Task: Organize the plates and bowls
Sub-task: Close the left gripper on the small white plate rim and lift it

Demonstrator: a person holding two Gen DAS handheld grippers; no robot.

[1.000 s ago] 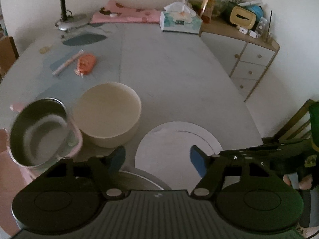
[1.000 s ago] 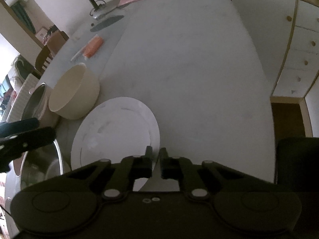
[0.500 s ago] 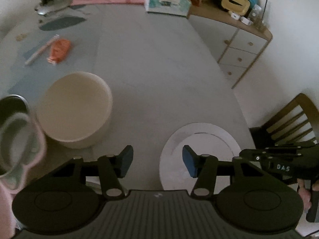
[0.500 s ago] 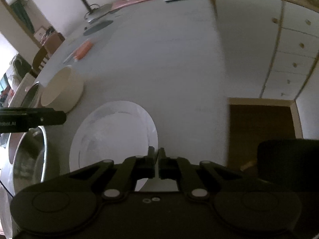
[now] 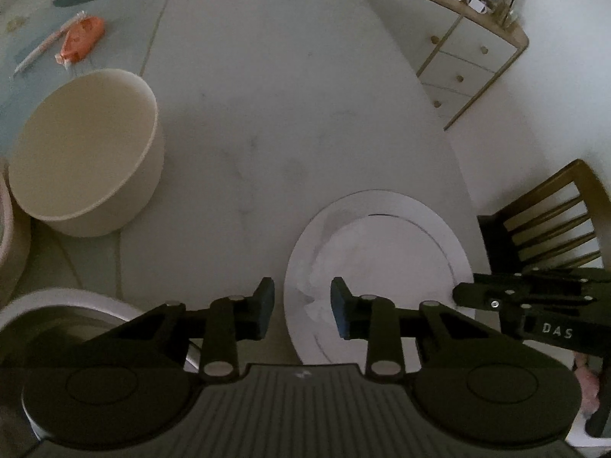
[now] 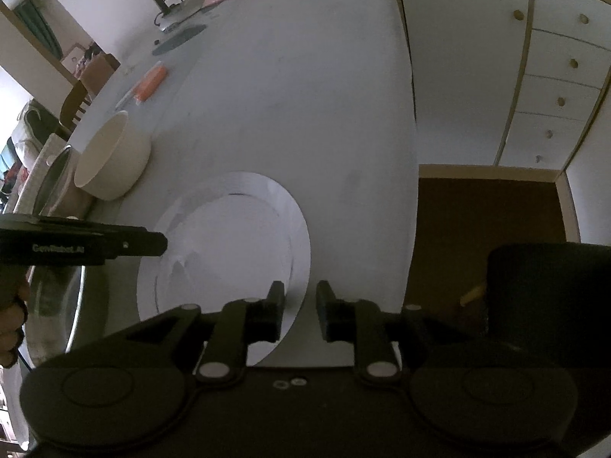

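Note:
A white plate [image 5: 378, 271] lies flat near the table's right edge; it also shows in the right wrist view [image 6: 229, 252]. My left gripper [image 5: 301, 307] is open, its fingers straddling the plate's near left rim. My right gripper [image 6: 299, 311] is open at the plate's right rim, holding nothing. A cream bowl [image 5: 84, 149] stands to the left, also seen in the right wrist view [image 6: 110, 160]. A steel bowl [image 6: 53, 282] sits at the near left.
A pink-rimmed dish [image 5: 11, 236] with a metal bowl sits at the far left. An orange packet [image 5: 80, 38] and a pen lie beyond the cream bowl. A drawer cabinet [image 5: 466, 57] and a wooden chair [image 5: 550, 221] stand to the right of the table.
My right gripper was shut on the plate's rim and has opened, letting the plate go. My left gripper moved right toward the plate and narrowed its opening.

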